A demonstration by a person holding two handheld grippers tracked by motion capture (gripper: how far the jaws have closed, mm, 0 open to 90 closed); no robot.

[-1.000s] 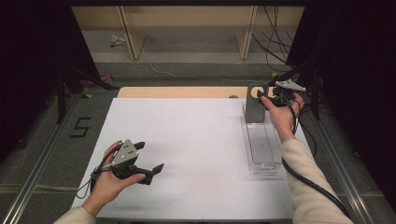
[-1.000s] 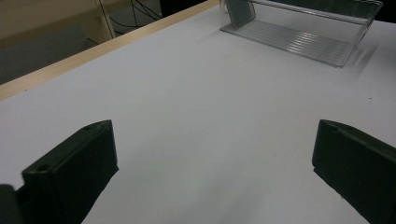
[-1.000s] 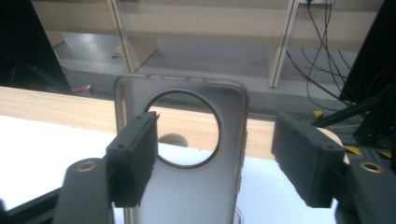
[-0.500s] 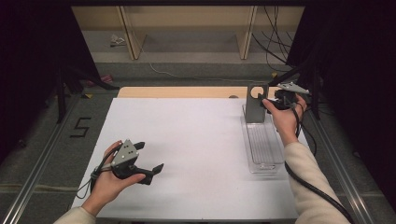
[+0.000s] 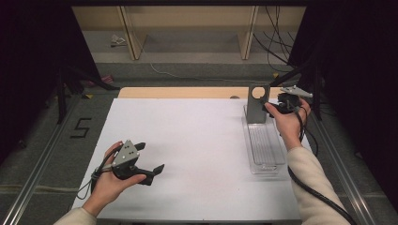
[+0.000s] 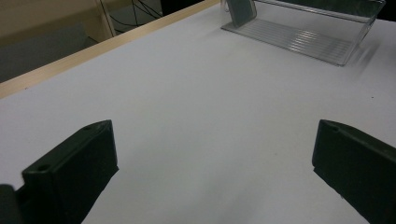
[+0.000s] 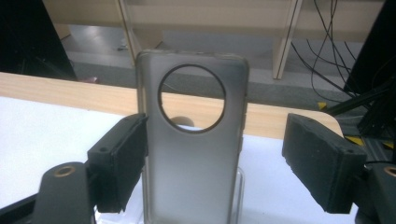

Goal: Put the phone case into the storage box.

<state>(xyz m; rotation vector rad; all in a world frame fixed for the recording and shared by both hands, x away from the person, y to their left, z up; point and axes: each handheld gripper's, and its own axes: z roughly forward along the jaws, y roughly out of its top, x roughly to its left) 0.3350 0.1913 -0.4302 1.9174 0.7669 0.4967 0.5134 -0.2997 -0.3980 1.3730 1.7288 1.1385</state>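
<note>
A translucent grey soft-plastic phone case with a large round camera hole (image 7: 194,154) is stood upright at the far end of a clear ribbed plastic tray (image 5: 265,150), which lies along the right side of the white table sheet (image 5: 197,154). The case is seen between the jaws of the right gripper (image 5: 277,107); those jaws have just been opening, and a clear gap is left beside the case on one side, while the other pad sits just beside its edge, so the case is not being pinched. The step in hand is judged to be the release of the case after it has been propped in the tray. For the next move, the right gripper would need to be drawn straight back without the case being brushed, since an upright, light case could easily be tipped. The left gripper (image 5: 141,164) is held low over the near left of the sheet, well apart from the tray, its jaws spread wide with nothing between them. One case, one tray and two grippers are counted.
</note>
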